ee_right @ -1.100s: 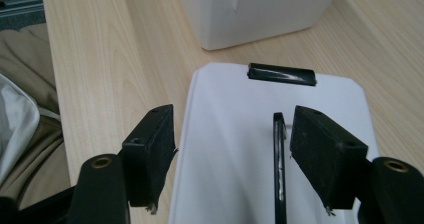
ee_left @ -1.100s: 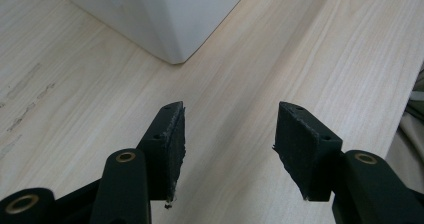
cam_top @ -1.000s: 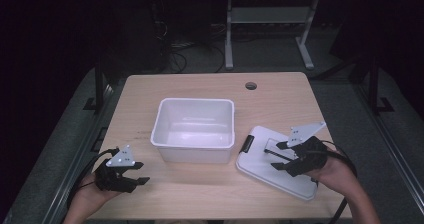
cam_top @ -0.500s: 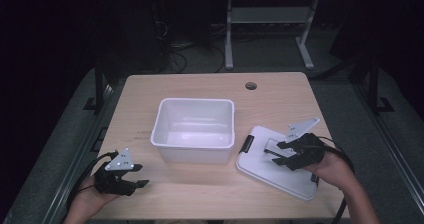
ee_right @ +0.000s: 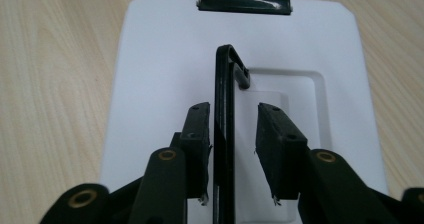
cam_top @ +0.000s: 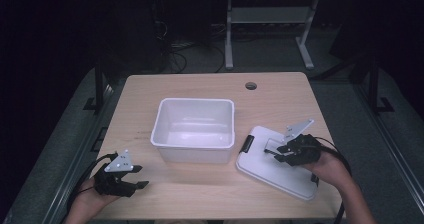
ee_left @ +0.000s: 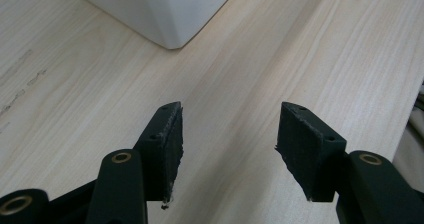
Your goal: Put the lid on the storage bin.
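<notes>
The lid handle, black and standing upright, rises from the white lid at the lower right of the high view. The right gripper has just been closing around it, one pad touching, the other apart, probably to lift the lid onto the white bin at the centre. The left gripper waits half open and empty over the wooden table at the lower left

Legible markings: none. White lid, white bin and wooden table carry no readable text, label, brand, number or sign in any view.
</notes>
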